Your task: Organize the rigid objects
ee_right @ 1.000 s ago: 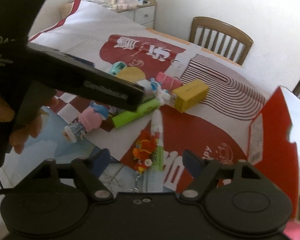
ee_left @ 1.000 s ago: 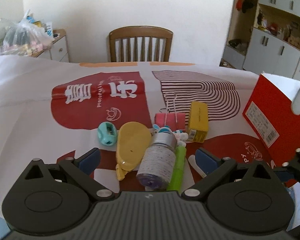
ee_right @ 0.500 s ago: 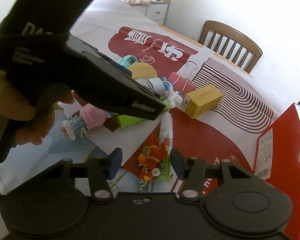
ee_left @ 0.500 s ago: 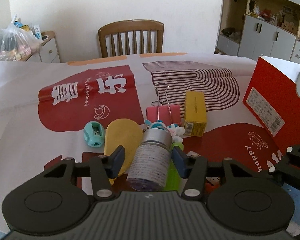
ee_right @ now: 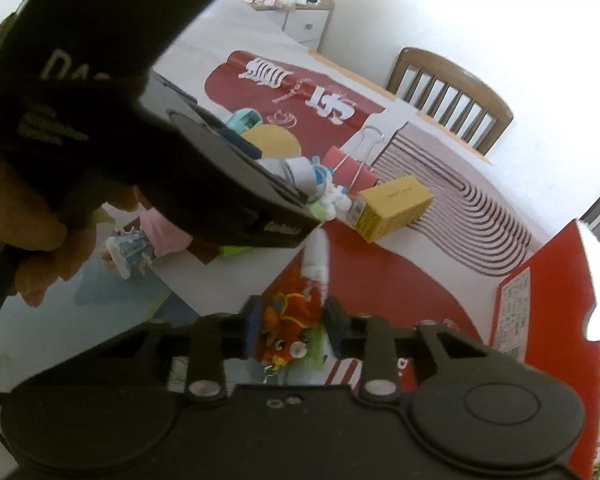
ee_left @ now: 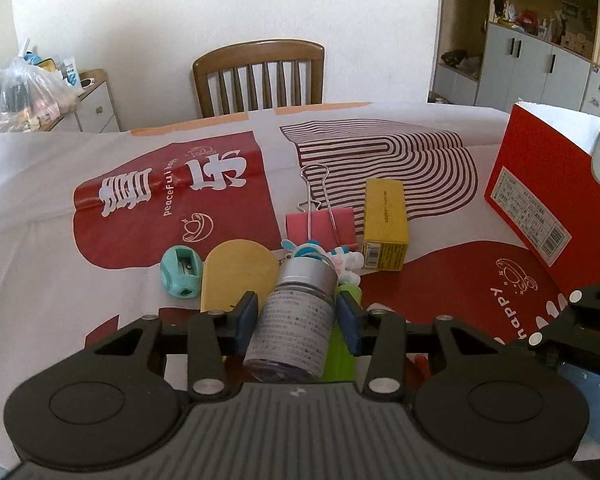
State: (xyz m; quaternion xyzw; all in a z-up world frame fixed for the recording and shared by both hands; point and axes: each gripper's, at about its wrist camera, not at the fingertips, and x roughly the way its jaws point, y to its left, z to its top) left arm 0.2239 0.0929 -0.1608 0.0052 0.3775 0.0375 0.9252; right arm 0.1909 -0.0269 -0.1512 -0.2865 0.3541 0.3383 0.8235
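Observation:
My left gripper [ee_left: 298,322] is shut on a small labelled bottle with a silver cap [ee_left: 296,320] that lies on the table. A green tube [ee_left: 342,344] lies right beside it. My right gripper [ee_right: 294,332] is shut on an orange and green toy charm [ee_right: 288,330]; a white and green tube [ee_right: 316,256] lies just beyond it. The left gripper's body [ee_right: 160,152] fills the left of the right wrist view.
Around the bottle lie a teal sharpener [ee_left: 180,274], a yellow oval piece [ee_left: 238,272], a pink binder clip [ee_left: 320,224] and a yellow box [ee_left: 384,224]. A red open box [ee_left: 548,196] stands at the right. A pink doll [ee_right: 156,236] lies near the hand. A chair [ee_left: 260,76] stands behind the table.
Both grippers went from wide open to shut: the left closed on the bottle, the right moved forward and closed on the orange charm.

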